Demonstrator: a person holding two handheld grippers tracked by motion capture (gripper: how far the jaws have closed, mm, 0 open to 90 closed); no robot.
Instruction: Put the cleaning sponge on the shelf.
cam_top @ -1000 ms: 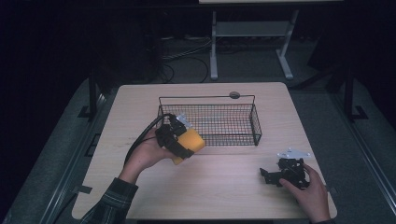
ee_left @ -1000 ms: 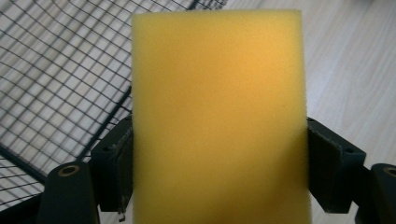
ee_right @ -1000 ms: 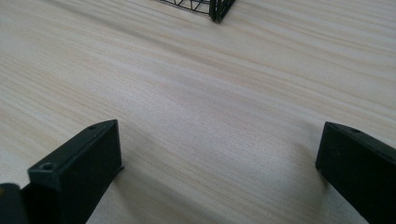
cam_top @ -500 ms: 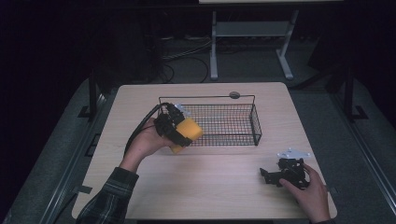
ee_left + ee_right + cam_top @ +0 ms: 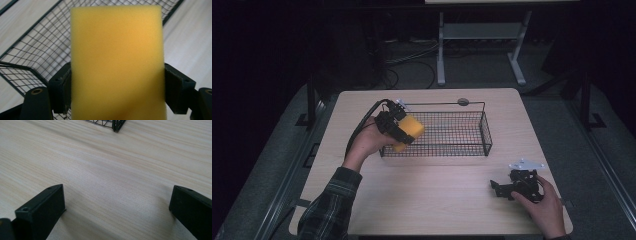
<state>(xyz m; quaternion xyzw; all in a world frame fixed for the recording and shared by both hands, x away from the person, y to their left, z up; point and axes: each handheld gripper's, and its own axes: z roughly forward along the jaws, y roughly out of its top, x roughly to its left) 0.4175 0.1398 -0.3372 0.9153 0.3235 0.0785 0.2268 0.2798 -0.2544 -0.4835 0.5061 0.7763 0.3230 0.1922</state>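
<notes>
Carrying, item one: yellow sponge block point(image 5: 408, 129), clamped between the two pads of the left gripper point(image 5: 398, 129); jaws stand wide, but only because the block fills the gap, each pad pressing a side face, as the left gripper view confirms point(image 5: 116, 62).

Change noted: a second ago the sponge hung over the desk in front of the basket's near left corner; it now sits higher in the high view, over the left end wall of the black wire basket point(image 5: 486, 135), partly above the mesh floor. Judged meaning: transfer into the basket is nearly complete; lowering and release remain.

Item two: right gripper point(image 5: 502, 188), resting on the desk point(image 5: 437, 200) near its front right corner, unmoved across the three high views. Jaws spread wide with bare wood between them, holding nothing.

Item three: basket, empty, at the desk's middle toward the far edge; small round fitting point(image 5: 462, 101) just behind its far rim.
</notes>
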